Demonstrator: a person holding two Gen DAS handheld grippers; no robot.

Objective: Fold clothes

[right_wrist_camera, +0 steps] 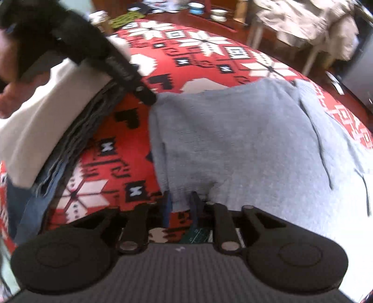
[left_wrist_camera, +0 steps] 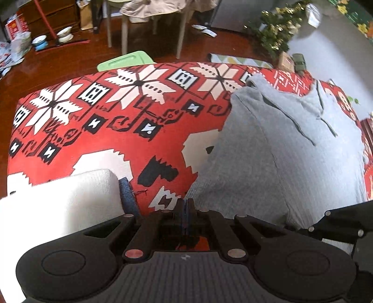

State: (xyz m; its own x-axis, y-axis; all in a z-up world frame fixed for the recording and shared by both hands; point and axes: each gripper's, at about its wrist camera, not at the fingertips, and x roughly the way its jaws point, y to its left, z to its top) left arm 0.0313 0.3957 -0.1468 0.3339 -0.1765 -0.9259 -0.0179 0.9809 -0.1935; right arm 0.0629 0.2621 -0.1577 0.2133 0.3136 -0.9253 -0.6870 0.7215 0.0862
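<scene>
Red patterned cloth is spread beneath a grey sweater, whose hem is pinched by both grippers, left and right, ready for folding.

Dark glossy wood floor, daylight glare. Red patterned cloth over work surface. Pale-legged chair draped in beige fabric behind it, wooden drawers far left, bowls on floor. Small decorated tree against grey wall, green lid at cloth edge.
</scene>
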